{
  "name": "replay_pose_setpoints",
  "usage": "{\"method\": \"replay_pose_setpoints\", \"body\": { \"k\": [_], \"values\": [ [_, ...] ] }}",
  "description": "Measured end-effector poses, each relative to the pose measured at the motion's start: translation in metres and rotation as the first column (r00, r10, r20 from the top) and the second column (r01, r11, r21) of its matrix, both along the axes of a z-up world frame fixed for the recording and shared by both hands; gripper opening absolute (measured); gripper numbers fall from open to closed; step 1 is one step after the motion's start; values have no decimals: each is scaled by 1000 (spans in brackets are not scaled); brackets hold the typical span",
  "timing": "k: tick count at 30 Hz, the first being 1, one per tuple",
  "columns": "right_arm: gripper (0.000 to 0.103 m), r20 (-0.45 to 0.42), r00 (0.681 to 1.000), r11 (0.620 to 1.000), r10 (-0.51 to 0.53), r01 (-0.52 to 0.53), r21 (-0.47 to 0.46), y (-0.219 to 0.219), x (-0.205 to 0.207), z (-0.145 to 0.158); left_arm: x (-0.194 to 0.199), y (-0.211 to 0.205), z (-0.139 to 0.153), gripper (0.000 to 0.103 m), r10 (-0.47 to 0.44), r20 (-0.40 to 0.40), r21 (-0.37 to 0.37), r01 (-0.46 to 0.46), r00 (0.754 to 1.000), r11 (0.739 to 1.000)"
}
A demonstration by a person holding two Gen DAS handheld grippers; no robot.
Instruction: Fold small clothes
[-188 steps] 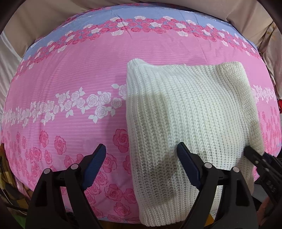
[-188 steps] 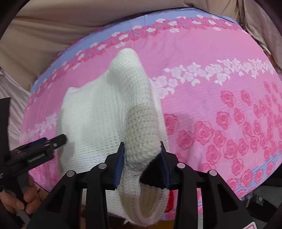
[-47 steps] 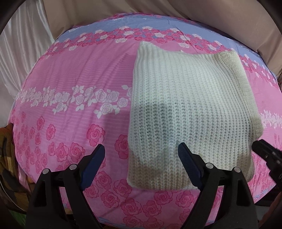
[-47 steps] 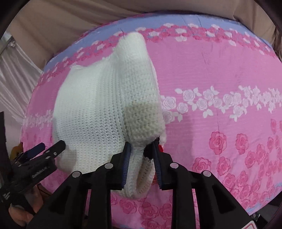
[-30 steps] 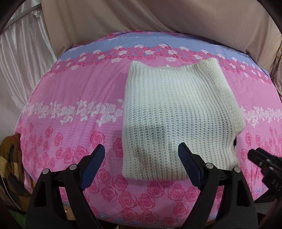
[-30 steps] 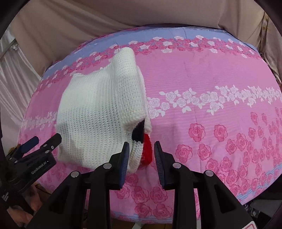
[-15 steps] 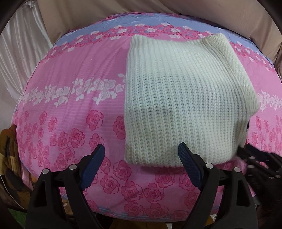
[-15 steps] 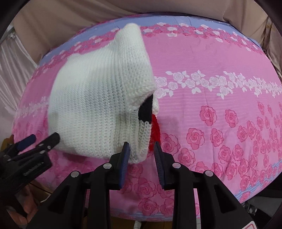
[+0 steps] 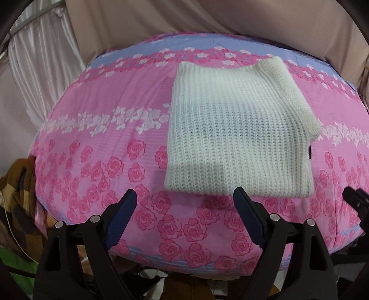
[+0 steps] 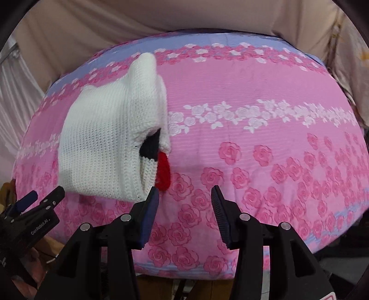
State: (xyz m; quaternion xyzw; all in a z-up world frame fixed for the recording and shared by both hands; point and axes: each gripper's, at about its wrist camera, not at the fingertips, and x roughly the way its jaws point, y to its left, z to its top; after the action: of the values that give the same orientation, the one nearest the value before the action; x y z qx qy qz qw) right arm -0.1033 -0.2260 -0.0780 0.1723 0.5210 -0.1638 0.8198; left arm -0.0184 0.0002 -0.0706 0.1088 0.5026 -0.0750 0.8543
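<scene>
A folded white knitted garment (image 9: pixel 237 138) is laid flat on the pink floral sheet (image 9: pixel 103 129) at twelve o'clock, while left gripper (image 9: pixel 184 219) and right gripper (image 10: pixel 184 212) are held spread and empty nearby, the fold seemingly finished.

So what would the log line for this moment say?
white knit garment: folded, on bed | left gripper: open, empty | right gripper: open, empty

A bed fills the middle of both views, covered by a pink sheet (image 9: pixel 96 129) printed with darker pink roses, a band of white flowers and a lilac strip along the far edge. Behind it hangs beige cloth (image 9: pixel 184 16) — draped and creased. On the left, a pale satin curtain (image 9: pixel 34 60); lower left, brown patterned fabric (image 9: pixel 16 184).
</scene>
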Motion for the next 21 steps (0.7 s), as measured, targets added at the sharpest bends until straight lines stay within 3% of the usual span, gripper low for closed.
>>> {"method": "replay_pose_setpoints", "body": {
  "k": [5, 21],
  "values": [
    [48, -35, 998, 999, -47, 47, -3, 14, -14, -10, -7, 10, 9, 83, -23, 21, -29, 24, 1000, 999],
    [55, 35, 999, 997, -39, 41, -72, 58, -19, 18, -18, 25, 25, 91, -20, 79, -47, 23, 997, 999]
  ]
}}
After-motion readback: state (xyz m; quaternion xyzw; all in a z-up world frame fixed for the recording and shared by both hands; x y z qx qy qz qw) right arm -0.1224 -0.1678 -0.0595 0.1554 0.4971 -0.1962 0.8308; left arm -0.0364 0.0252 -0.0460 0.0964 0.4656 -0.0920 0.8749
